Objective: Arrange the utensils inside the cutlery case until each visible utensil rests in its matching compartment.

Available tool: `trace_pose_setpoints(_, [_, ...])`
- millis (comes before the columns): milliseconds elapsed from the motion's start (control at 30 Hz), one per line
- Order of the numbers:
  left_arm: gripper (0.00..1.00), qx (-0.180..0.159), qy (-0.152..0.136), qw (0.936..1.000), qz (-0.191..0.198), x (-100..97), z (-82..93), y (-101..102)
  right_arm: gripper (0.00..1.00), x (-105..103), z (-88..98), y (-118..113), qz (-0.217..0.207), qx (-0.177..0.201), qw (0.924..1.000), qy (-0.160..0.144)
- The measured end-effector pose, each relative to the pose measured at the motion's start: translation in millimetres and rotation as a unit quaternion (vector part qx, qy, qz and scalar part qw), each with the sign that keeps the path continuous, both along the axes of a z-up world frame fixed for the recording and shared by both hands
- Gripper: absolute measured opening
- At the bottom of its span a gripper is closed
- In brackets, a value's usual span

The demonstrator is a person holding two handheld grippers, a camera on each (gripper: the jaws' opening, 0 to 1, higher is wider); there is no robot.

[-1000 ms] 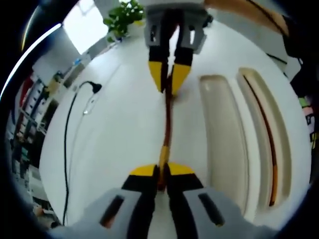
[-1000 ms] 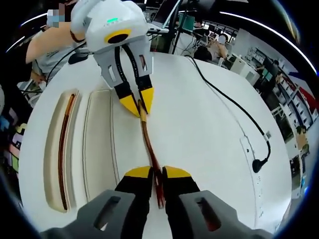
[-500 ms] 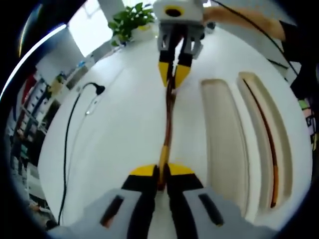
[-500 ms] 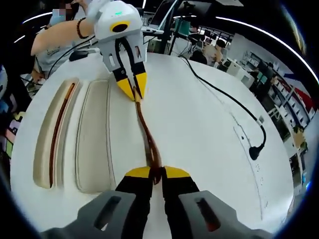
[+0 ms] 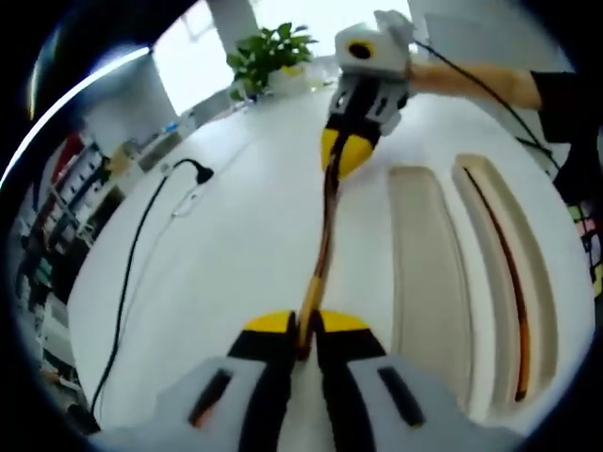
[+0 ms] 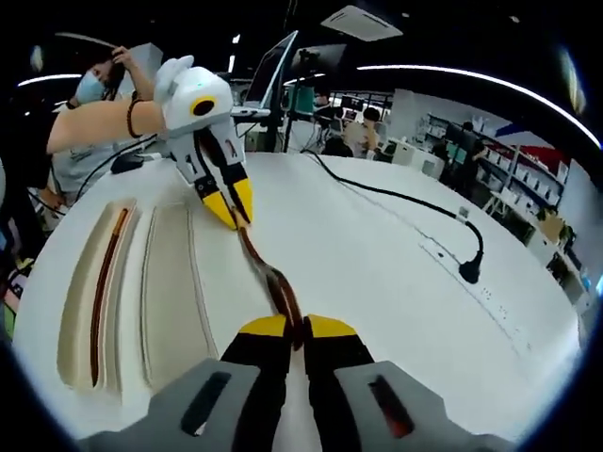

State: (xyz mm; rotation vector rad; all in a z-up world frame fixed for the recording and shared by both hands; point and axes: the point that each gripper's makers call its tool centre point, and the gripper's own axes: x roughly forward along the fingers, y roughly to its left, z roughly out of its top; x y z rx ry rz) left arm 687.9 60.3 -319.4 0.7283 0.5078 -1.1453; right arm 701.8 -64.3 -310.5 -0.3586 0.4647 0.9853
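Note:
A long brown utensil (image 5: pixel 325 226) with a gold end spans the gap between my two grippers, over the white table. My left gripper (image 5: pixel 303 331) is shut on its gold end. My right gripper (image 6: pixel 290 331) is shut on the broader brown end of the utensil (image 6: pixel 267 278). Each gripper appears opposite in the other's view: the right gripper (image 5: pixel 347 158) and the left gripper (image 6: pixel 230 205). Beside them lies the cream cutlery case (image 5: pixel 429 282) with two long compartments. The outer compartment holds a thin brown utensil (image 5: pixel 507 273). The inner compartment (image 6: pixel 170 282) is bare.
A black cable with a plug (image 5: pixel 193 169) runs over the table on the side away from the case, ending near a flat white power strip (image 6: pixel 471 282). A potted plant (image 5: pixel 273 52) stands at the table's far edge. A person's arm (image 6: pixel 104 127) reaches in behind the left gripper.
Both views have tipped up and show more of the room. The held utensil stays gripped at both ends, and the opposite gripper sits higher and more tilted in each view.

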Motion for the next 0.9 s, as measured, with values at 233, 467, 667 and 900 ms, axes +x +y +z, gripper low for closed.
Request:
trace_pose_setpoints(233, [0.08, -0.001, -0.020, 0.9998, -0.007, -2.4, 0.8, -1.4, 0.04, -11.1, 10.6, 1.4, -0.003, 0.008, 0.9995, -0.032])
trace_pose_setpoints(467, [0.09, -0.014, -0.031, 0.9994, -0.009, -15.2, 6.7, -3.3, 0.03, -31.7, 28.9, 4.9, 0.036, -0.010, 0.9946, -0.097])
trace_pose_setpoints(667, [0.09, -0.014, -0.040, 0.9990, -0.013, -28.2, 17.0, -5.8, 0.03, -52.6, 35.7, 4.0, 0.021, -0.005, 0.9957, -0.090])
trace_pose_setpoints(900, [0.09, -0.019, -0.054, 0.9982, -0.019, -46.3, 29.0, -7.2, 0.03, -66.7, 49.7, 4.4, 0.012, 0.006, 0.9948, -0.101])
